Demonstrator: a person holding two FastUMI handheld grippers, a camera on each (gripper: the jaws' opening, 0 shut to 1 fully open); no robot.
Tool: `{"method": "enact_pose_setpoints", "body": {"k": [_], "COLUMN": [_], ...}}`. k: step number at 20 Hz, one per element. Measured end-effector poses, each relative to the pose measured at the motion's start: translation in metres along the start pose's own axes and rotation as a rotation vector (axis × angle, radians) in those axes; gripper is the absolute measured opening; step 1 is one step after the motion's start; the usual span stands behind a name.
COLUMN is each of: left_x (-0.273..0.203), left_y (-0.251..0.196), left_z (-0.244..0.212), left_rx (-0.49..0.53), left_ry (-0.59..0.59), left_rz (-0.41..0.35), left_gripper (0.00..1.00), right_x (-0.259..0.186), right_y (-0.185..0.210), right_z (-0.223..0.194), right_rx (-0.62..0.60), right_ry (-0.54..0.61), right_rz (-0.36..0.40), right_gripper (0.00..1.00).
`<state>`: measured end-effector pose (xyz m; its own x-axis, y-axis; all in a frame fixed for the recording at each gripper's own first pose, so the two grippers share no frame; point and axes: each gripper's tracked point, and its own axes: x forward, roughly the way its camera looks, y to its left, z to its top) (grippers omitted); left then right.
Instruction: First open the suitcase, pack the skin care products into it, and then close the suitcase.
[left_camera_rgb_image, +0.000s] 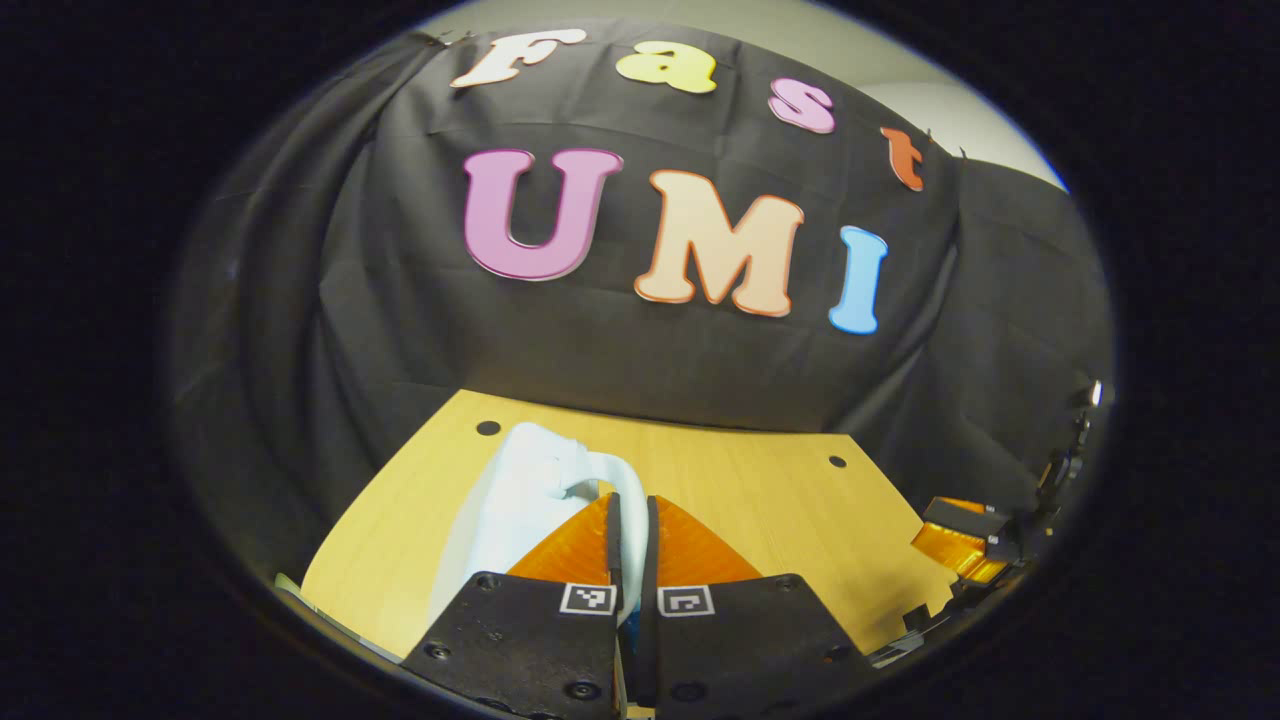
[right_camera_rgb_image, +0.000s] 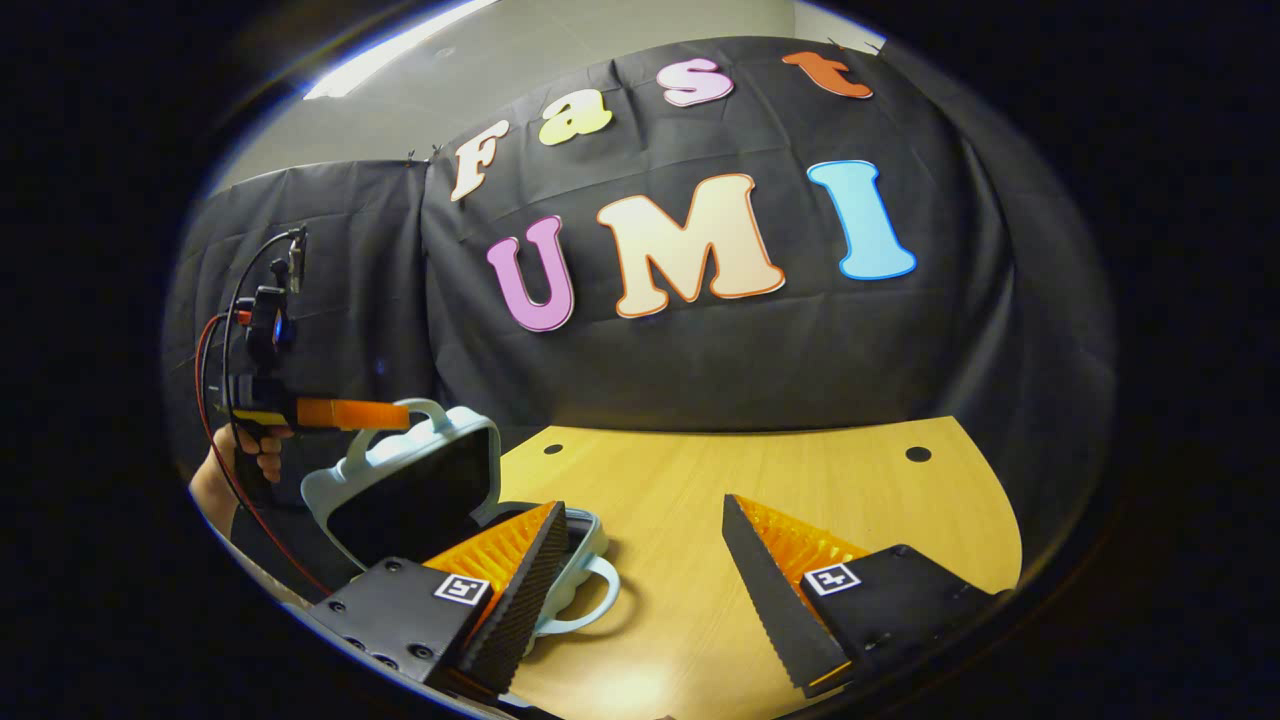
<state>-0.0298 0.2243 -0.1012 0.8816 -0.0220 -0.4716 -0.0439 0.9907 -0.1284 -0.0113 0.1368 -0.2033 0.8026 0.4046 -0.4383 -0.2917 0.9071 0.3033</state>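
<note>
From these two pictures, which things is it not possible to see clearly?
- Inside of the suitcase, right gripper view: dark, and the right gripper finger covers the lower half, so any contents are unknown.
- Suitcase handle, left gripper view: the left gripper fingers hide where they close on it.
- Hand, right gripper view: partly cut by the edge.

Both handheld grippers carry dark bolted housings with small square black-and-white markers, the right gripper (right_camera_rgb_image: 640, 560) showing ribbed finger faces, while the left gripper (right_camera_rgb_image: 395, 414) trails red and black cables past the person's hand (right_camera_rgb_image: 262, 450).
</note>
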Motion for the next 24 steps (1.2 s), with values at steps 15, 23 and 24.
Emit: {"method": "enact_pose_setpoints", "body": {"k": [15,23,24], "left_x": [0.047,0.006,0.002], "left_y": [-0.108,-0.076,-0.075], "left_z": [-0.06,0.038,0.051], "left_rx": [0.038,0.045,0.056], "left_ry": [-0.003,-0.292,-0.318], "left_rz": [0.015,0.148,0.141], "left_gripper": [0.77,0.95,0.95], "right_x": [-0.041,-0.061,-0.064], "right_y": [-0.076,-0.063,-0.054], "right_z": [0.049,0.172,0.178], "right_rx": [-0.031,-0.087,-0.101], "right_ry": [-0.078,-0.457,-0.478], "right_rz": [-0.046,-0.239,-0.239], "right_gripper": [0.98,0.97,0.97]}}
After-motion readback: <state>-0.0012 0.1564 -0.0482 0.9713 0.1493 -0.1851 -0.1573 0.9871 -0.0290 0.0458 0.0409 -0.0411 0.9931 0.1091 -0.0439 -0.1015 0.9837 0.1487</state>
